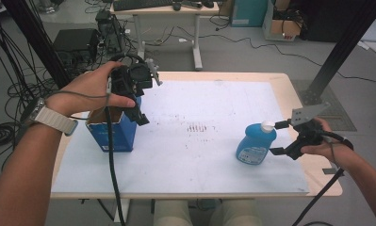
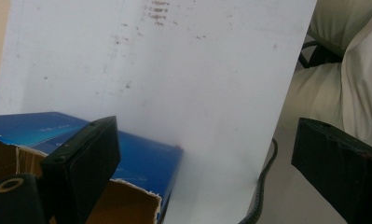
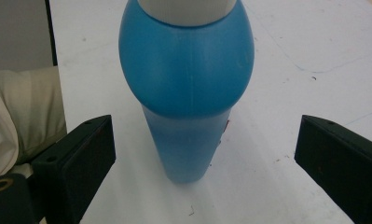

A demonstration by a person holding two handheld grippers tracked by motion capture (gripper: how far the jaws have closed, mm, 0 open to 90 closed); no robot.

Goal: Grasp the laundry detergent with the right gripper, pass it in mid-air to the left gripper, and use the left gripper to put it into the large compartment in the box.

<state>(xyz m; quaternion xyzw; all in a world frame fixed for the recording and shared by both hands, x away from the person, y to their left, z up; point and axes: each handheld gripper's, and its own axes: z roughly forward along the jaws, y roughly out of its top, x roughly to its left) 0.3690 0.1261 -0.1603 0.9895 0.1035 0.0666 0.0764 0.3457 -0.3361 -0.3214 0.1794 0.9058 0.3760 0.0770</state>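
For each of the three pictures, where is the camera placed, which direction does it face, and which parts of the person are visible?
High view: above the person's side, facing forward and down on the table; both forearms, left gripper, right gripper.
Left gripper view: on the open left gripper, facing down on the blue box; trousers.
Right gripper view: behind open jaws, facing the blue bottle.
Shared: box and bottle also show from above.

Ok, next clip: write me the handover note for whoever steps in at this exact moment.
Left gripper: open, holding nothing, raised over the open top of the blue cardboard box at the left of the white mat.
Right gripper: open, jaws level with either side of the blue bottle, not yet touching it.
Bottle: stands upright on the mat's right side, white cap on.
Done: right gripper lined up on the bottle.
Left: likely close on the bottle, lift it and carry it to the box; the box interior is mostly hidden, so check it first.
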